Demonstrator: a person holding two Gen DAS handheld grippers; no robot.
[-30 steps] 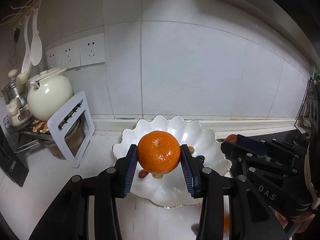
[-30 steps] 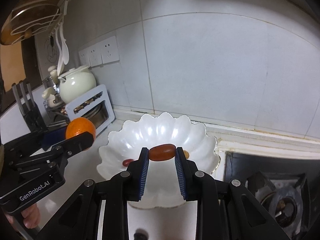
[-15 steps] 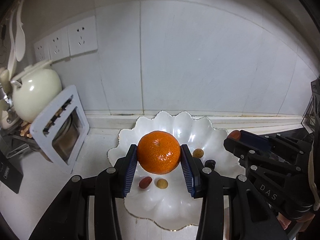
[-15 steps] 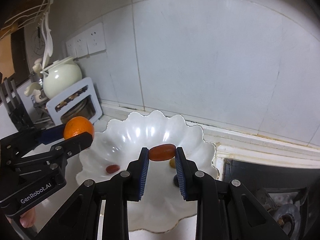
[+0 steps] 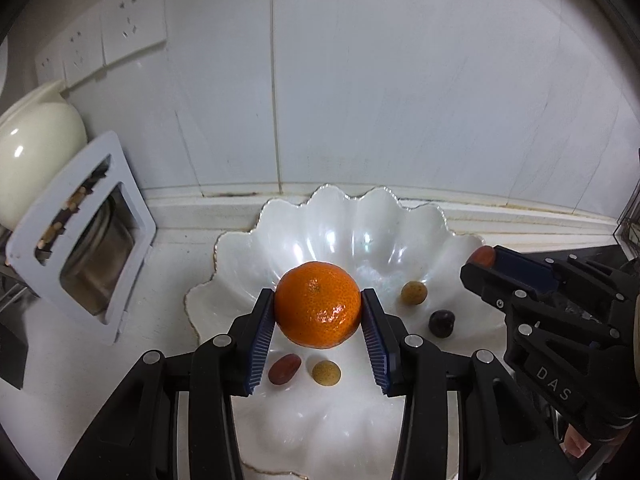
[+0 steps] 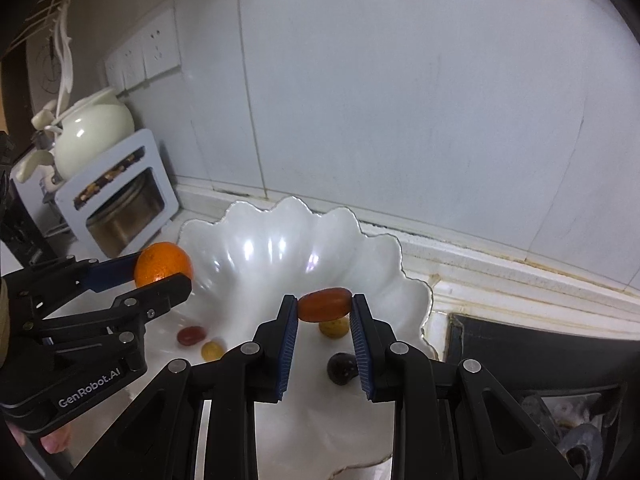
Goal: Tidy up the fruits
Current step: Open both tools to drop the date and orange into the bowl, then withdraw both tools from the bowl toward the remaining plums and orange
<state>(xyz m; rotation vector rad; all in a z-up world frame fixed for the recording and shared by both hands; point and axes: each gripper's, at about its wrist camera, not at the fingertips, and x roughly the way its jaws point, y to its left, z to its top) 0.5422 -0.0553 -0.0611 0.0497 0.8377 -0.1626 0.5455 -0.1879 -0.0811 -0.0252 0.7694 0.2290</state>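
Note:
My left gripper (image 5: pixel 318 312) is shut on an orange mandarin (image 5: pixel 317 305) and holds it above the white scalloped bowl (image 5: pixel 352 224). My right gripper (image 6: pixel 325 308) is shut on a small red oval tomato (image 6: pixel 325 304) above the same bowl (image 6: pixel 280 224). In the bowl lie a red oval fruit (image 5: pixel 284 368), two small yellow fruits (image 5: pixel 326 373) (image 5: pixel 413 292) and a dark one (image 5: pixel 441 323). The right gripper shows at the right of the left wrist view (image 5: pixel 486 258), the left gripper with the mandarin (image 6: pixel 163 265) at the left of the right wrist view.
A white rack with a glass jar (image 5: pixel 84 248) and a cream teapot (image 5: pixel 36 160) stand left of the bowl. The tiled wall with sockets (image 5: pixel 120 36) is close behind. A black gas stove (image 6: pixel 560 380) lies right of the bowl.
Both grippers have moved forward and tilted down over the bowl, still holding their fruits. The bowl looks larger and the fruits inside it are now in full view.

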